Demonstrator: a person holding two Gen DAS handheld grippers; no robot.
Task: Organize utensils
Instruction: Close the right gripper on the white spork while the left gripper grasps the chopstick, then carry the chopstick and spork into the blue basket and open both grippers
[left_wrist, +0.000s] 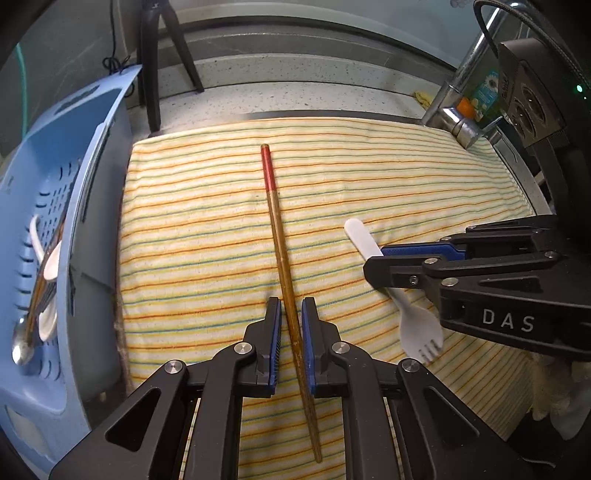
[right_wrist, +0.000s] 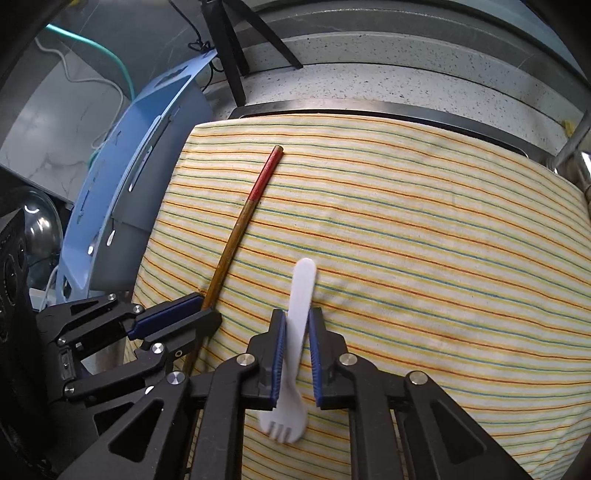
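A long wooden chopstick (left_wrist: 280, 236) with a red end lies on the striped towel (left_wrist: 369, 177). My left gripper (left_wrist: 291, 306) is shut on its lower half, with the blue pads against both sides. In the right wrist view the chopstick (right_wrist: 236, 236) runs down into the left gripper (right_wrist: 208, 308). To the right, a white plastic fork (right_wrist: 304, 280) lies with its tines towards me. My right gripper (right_wrist: 297, 315) is shut on its handle. The left wrist view shows the fork (left_wrist: 421, 336) under the right gripper (left_wrist: 375, 260), which reaches in from the right.
A blue perforated basket (left_wrist: 92, 166) stands at the towel's left edge and holds spoons (left_wrist: 44, 258) and other cutlery. A chrome tap (left_wrist: 465, 92) rises at the back right. Black tripod legs (left_wrist: 151, 74) stand on the speckled counter behind the towel.
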